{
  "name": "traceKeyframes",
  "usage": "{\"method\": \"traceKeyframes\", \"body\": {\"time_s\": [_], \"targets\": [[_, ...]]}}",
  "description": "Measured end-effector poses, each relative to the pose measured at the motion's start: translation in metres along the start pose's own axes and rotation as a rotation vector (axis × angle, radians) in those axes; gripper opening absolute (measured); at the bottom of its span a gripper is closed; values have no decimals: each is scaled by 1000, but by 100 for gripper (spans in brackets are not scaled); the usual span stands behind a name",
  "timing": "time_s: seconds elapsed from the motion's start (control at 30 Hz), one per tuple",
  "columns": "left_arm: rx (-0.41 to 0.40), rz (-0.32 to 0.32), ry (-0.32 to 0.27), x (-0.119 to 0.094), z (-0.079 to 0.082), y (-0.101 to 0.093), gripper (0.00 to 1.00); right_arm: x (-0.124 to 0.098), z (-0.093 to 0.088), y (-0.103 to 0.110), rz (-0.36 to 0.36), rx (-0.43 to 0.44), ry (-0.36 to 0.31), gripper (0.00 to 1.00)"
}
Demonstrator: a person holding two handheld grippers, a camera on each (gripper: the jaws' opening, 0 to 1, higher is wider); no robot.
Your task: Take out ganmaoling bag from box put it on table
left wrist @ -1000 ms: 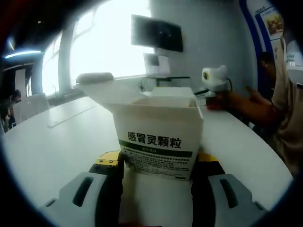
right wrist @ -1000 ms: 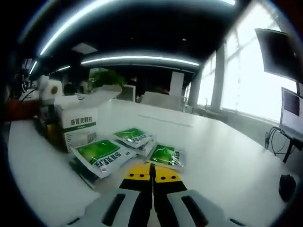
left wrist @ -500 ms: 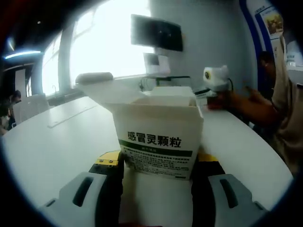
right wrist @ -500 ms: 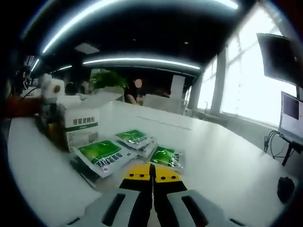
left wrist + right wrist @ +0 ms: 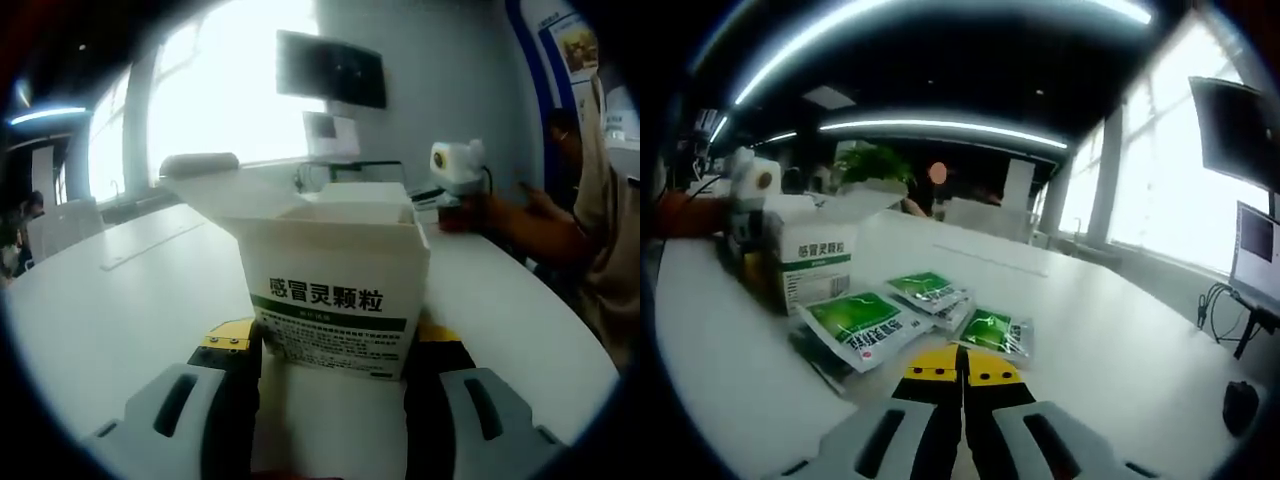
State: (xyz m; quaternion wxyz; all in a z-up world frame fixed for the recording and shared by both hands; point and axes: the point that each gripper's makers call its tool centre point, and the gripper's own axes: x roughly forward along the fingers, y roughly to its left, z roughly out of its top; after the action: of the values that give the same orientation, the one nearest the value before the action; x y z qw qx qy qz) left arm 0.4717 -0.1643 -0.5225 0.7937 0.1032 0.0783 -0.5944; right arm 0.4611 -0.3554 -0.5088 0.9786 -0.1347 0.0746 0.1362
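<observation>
right gripper [image 5: 452, 170] drifting a touch higher and further off behind the medicine box [image 5: 335, 290], its camera view shifting slightly

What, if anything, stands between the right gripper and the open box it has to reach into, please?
Green bags lie on the table between the right gripper and the box, low and flat; nothing covers the box's open top.

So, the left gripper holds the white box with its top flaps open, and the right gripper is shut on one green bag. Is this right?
Not quite. The right gripper is shut on nothing: in the right gripper view its jaws meet with no bag between them, and the green bags lie on the table ahead. The left gripper does hold the white box, flaps open.
</observation>
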Motion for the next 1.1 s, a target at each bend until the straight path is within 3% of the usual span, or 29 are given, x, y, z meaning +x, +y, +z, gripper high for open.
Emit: {"method": "traceKeyframes", "body": {"time_s": [0.97, 1.1], "targets": [[1, -1, 0, 0, 0, 0, 49, -2, 2, 4, 4, -34, -2, 0], [1, -1, -1, 0, 0, 0, 49, -3, 12, 3, 4, -25, -22, 0]]}}
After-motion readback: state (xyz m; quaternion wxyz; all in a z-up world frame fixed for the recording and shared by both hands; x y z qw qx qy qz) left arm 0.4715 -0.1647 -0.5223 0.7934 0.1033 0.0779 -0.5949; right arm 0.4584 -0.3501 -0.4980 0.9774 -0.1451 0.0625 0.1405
